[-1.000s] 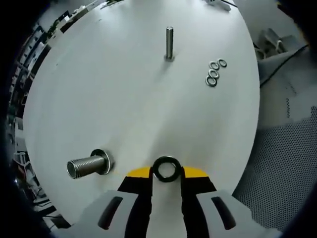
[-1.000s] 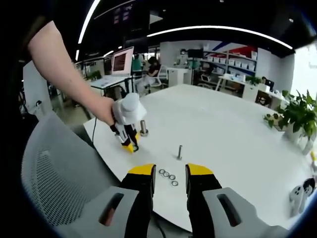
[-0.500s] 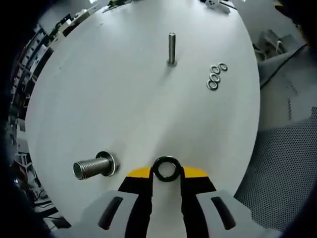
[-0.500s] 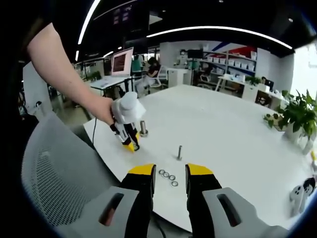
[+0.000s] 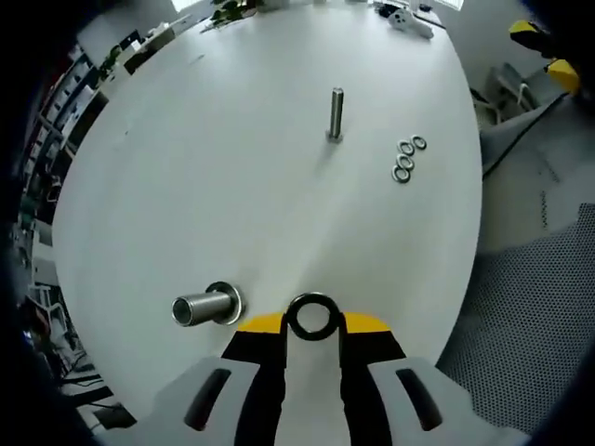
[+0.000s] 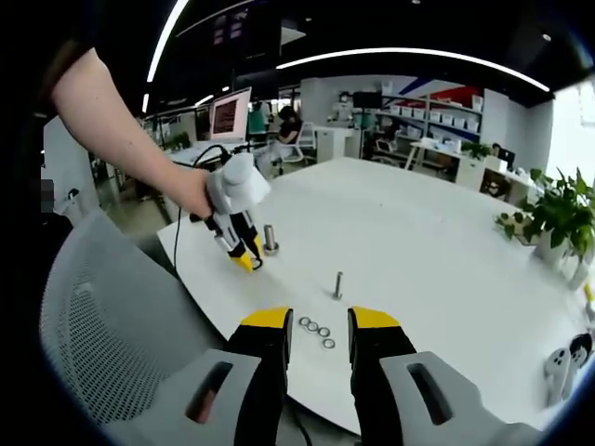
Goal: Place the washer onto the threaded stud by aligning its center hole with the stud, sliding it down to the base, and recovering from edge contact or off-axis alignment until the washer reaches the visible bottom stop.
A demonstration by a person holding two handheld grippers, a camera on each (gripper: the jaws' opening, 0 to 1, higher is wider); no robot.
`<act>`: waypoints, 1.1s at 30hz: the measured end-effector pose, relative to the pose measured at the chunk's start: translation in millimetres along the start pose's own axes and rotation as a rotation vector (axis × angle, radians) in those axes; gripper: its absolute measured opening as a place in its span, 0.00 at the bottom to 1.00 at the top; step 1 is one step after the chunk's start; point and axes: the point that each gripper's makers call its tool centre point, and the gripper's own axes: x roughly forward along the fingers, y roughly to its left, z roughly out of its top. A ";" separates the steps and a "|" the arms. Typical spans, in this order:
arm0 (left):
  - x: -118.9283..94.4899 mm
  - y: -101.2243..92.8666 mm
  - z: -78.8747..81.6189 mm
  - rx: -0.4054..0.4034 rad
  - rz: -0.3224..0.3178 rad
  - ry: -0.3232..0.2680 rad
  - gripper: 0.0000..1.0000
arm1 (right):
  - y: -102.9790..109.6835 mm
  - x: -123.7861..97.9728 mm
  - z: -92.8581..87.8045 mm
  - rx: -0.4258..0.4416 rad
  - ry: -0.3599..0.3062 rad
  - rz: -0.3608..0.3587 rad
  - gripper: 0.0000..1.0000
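In the left gripper view, the thick threaded stud (image 5: 206, 306) stands on the white table (image 5: 204, 167) just left of the left gripper (image 5: 312, 321), which pinches the washer (image 5: 311, 316). Farther off stand a thin stud (image 5: 335, 114) and spare washers (image 5: 406, 158). The right gripper (image 6: 319, 331) hangs narrowly apart, holding nothing.

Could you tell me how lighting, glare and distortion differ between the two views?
Left gripper view: the white table is evenly bright, shadows are faint, and its edge bows from the fisheye; the washer in the left tongs stays sharp. Right gripper view: dim ceiling with curved light strips, and a window glaring at the right edge.
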 end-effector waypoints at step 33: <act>-48.5 52.8 24.9 -0.036 0.121 -0.085 0.19 | 0.0 0.2 -0.9 0.004 0.005 0.003 0.26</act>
